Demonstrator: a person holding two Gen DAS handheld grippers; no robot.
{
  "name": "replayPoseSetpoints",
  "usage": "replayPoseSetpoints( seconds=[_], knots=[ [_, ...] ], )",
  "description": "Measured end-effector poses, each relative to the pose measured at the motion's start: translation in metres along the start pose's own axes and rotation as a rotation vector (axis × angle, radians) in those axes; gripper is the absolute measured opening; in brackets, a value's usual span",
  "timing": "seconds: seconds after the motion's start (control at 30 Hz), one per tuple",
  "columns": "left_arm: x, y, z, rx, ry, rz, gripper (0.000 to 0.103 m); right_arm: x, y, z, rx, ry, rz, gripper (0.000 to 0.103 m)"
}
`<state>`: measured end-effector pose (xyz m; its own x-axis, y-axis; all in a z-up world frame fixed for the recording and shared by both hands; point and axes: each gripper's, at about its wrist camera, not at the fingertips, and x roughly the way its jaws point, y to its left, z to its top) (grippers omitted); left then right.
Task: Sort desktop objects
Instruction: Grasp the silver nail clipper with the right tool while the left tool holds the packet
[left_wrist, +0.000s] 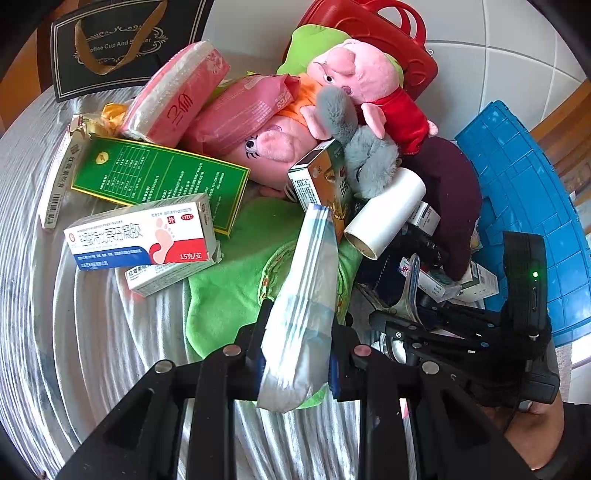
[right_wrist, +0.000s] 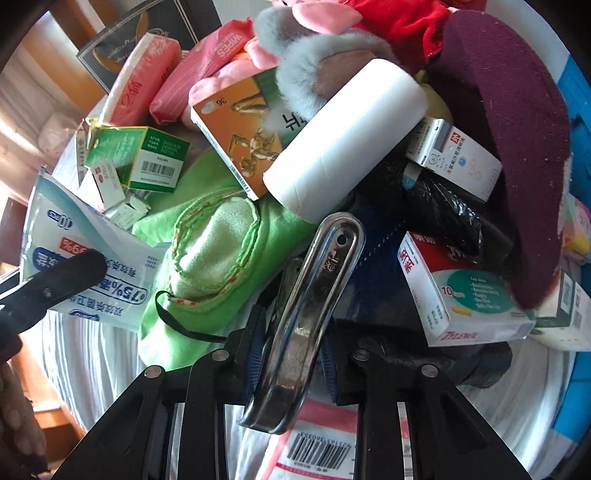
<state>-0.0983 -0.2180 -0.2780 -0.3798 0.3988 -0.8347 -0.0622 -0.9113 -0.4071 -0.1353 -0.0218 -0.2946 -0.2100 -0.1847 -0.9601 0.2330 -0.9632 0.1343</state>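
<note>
My left gripper (left_wrist: 297, 363) is shut on a white-and-blue packet of alcohol wipes (left_wrist: 303, 306), held upright above a green cloth (left_wrist: 229, 295). The packet also shows at the left of the right wrist view (right_wrist: 88, 258). My right gripper (right_wrist: 291, 360) is shut on a shiny metal nail clipper (right_wrist: 306, 314), also seen in the left wrist view (left_wrist: 408, 291). Ahead lies a pile: medicine boxes (left_wrist: 142, 236), a green box (left_wrist: 159, 177), pink wipes packs (left_wrist: 177, 92), pink pig plush toys (left_wrist: 354, 74), a white roll (right_wrist: 347, 140), a maroon slipper (right_wrist: 517, 129).
A red basket (left_wrist: 388, 40) stands behind the pile and a blue crate (left_wrist: 528, 199) at the right. A black gift bag (left_wrist: 118, 40) stands at the back left. A striped white cloth (left_wrist: 74, 332) covers the table. A barcoded pink-edged pouch (right_wrist: 317, 446) lies under my right gripper.
</note>
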Motion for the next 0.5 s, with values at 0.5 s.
replayPoseSetpoints(
  seconds=[0.5],
  knots=[
    [-0.007,-0.013,-0.001,0.023,-0.001,0.005,0.024,-0.029,-0.004,-0.009,0.0,-0.038,0.022,0.023]
  ],
)
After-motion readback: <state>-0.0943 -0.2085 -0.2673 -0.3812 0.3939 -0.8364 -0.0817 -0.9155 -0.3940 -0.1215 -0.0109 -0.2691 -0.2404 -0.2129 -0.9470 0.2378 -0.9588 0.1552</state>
